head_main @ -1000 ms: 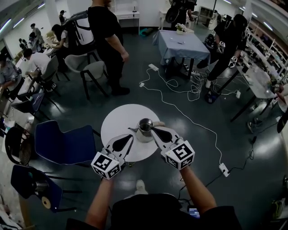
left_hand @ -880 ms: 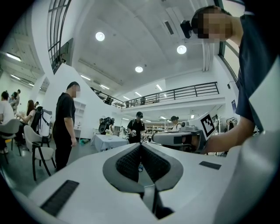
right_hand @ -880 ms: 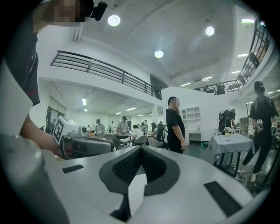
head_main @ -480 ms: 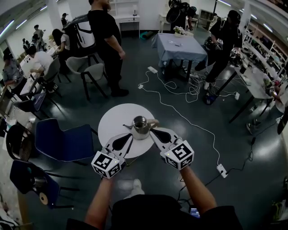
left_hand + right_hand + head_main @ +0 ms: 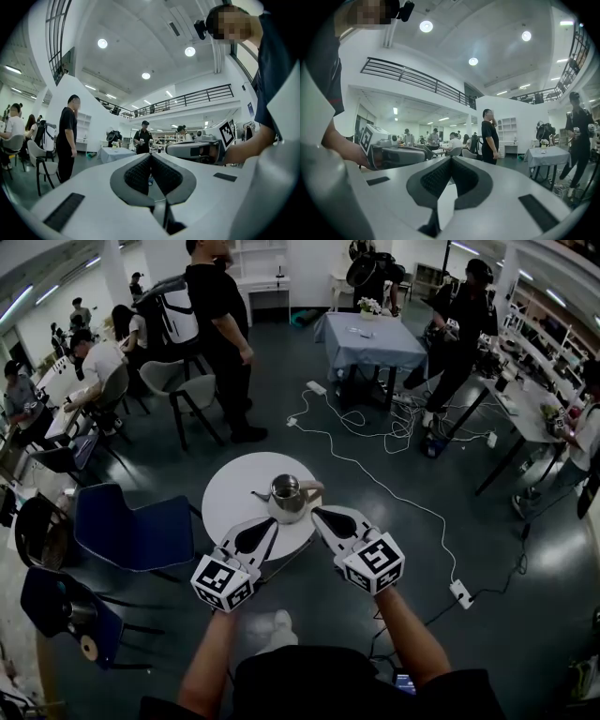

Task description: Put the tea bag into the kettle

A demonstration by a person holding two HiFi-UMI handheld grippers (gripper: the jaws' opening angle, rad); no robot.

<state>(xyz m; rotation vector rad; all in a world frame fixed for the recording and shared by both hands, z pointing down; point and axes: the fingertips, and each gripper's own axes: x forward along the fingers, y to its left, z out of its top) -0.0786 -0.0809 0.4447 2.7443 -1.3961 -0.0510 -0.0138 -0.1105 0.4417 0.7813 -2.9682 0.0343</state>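
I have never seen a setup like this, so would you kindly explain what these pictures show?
No robot here: a person holds a two-jaw tool in each hand. The head camera looks down on the left hand-held gripper and right hand-held gripper. The other two pictures come from cameras riding on each gripper, looking along its jaws. A metal kettle stands on the round white table. Both pairs of jaws are shut and hold nothing; no tea bag is visible.
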